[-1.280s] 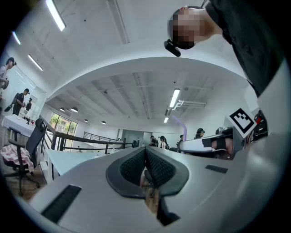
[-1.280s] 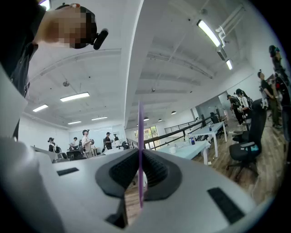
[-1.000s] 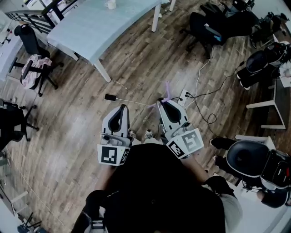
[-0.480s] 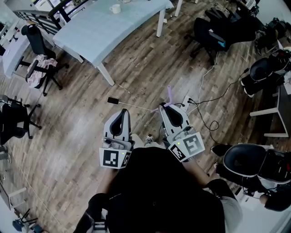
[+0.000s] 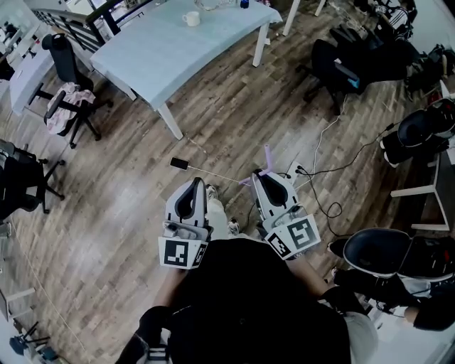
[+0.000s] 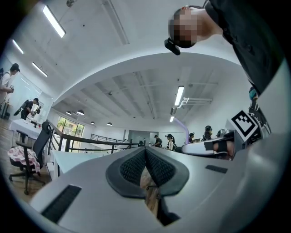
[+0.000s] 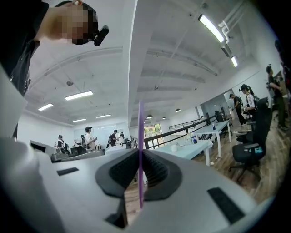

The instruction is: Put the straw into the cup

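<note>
An open office with a wood-plank floor (image 5: 114, 192) fills the head view. The pale blue surface (image 5: 178, 60) stands at the upper centre of the frame, well apart from the person (image 5: 249, 298) at the bottom centre. The left gripper (image 5: 193, 185), just left of centre, has its fingers closed together with nothing between them. The right gripper (image 5: 264, 175), beside it, has its fingers clamped on the purple straw (image 5: 268, 155), which stands nearly upright and pokes out past the tips. The white cup (image 5: 190, 18) sits on the surface near the top edge of the frame; in the right gripper view it shows small, right of centre (image 7: 173, 147), with the straw (image 7: 141, 132) running straight up the middle. The step in hand looks to be the carry toward the cup, with the insertion not yet begun. Doing it well likely means a steady, light pinch so the thin straw neither bends nor slips. It also means stepping clear of the cable (image 5: 320, 146) trailing on the floor at right, and tilting the straw's end down only once it is above the cup's mouth.
</note>
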Available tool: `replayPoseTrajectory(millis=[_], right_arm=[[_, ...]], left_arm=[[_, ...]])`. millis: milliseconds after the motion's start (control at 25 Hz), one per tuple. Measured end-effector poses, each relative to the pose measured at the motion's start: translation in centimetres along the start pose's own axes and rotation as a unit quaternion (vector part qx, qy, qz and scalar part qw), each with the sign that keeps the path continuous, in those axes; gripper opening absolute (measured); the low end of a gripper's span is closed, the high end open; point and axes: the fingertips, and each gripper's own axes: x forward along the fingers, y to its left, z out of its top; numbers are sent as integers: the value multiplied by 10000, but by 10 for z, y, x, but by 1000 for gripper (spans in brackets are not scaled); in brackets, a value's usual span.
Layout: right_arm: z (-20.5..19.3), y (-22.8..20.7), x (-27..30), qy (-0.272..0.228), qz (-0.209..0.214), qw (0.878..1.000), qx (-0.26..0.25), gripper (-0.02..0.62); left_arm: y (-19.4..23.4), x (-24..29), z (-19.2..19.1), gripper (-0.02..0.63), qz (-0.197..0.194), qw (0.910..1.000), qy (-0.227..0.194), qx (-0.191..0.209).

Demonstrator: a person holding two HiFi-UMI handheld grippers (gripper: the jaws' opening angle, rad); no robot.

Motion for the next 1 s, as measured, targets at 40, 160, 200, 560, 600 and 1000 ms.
replayPoseTrajectory(millis=[40,160,200,560,600,1000], right_arm=[[-1,-2,6,0,-1,10000,-4,31],[1,-11,28,7,-24,10000,4,31],[3,-15,37,11,-29,10000,2,31],[23,-50,124,-10,-120,9999,-15,31],[24,-54,133,-18,-136,9999,-7,31],[25,-62,223,-69,-150,9999,12,31]], left_arm=[[4,6,-2,14,-14,10000,-12,1],[18,27,-5,14,-61,10000,-7,-32],[23,35,-6,14,-76,10000,-5,-55],[76,122,-1,14,-298,9995,-66,-98],[81,130,-1,14,-335,9994,-76,-106],[146,195,6,14,-593,9979,-242,-44]])
